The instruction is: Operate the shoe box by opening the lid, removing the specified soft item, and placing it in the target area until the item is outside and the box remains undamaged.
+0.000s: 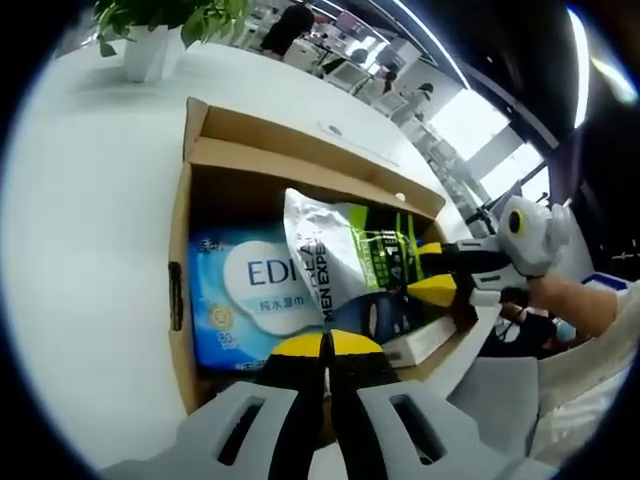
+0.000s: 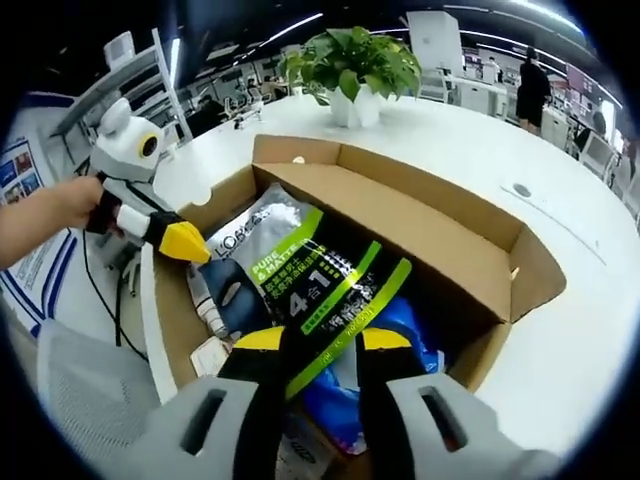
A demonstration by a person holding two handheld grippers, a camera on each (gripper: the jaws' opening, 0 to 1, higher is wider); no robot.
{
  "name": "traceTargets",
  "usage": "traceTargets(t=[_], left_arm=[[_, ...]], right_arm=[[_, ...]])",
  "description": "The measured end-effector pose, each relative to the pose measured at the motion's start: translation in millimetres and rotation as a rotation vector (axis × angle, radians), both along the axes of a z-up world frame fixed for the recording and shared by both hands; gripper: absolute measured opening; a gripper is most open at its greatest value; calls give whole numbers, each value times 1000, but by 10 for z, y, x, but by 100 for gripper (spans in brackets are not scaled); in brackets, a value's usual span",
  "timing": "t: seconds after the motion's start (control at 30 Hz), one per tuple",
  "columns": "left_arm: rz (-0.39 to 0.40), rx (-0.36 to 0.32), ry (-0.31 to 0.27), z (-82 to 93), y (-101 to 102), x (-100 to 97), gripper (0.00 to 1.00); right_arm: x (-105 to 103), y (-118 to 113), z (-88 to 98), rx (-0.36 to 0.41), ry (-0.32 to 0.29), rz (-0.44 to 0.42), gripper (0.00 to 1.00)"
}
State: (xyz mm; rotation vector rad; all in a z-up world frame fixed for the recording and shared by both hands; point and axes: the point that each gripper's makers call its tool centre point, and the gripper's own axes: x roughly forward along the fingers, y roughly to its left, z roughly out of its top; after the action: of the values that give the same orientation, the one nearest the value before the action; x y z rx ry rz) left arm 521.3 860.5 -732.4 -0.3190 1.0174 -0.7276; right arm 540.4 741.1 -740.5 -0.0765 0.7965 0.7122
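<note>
The soft green-striped pouch [image 2: 320,280] is pinched at its near edge by the right hand-held gripper [image 2: 323,340], half-raised inside the open shoe box [image 2: 440,250] on the worktop [image 2: 600,300] (light, floppy, slippery film, best held near a seam), while the left hand-held gripper [image 1: 326,345] is closed, empty, at the box's near wall.

Open-plan office: long white table [image 2: 560,300], potted plant [image 2: 352,62] at 12 o'clock, desk rows [image 2: 470,90] and ceiling strip lights [image 2: 290,25] behind, person standing [image 2: 530,90] at 2 o'clock.
</note>
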Motion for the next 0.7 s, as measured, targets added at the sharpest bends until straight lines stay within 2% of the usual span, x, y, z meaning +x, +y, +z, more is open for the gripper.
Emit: traceTargets(t=[0.17, 0.33, 0.7], left_arm=[[-3, -2, -11, 54, -22, -14, 0], [-3, -8, -27, 119, -42, -24, 0], [8, -23, -61, 276, -99, -14, 0]], right_arm=[[23, -18, 89, 21, -18, -23, 17], [42, -24, 149, 31, -38, -35, 5], [51, -99, 315, 80, -54, -74, 2]])
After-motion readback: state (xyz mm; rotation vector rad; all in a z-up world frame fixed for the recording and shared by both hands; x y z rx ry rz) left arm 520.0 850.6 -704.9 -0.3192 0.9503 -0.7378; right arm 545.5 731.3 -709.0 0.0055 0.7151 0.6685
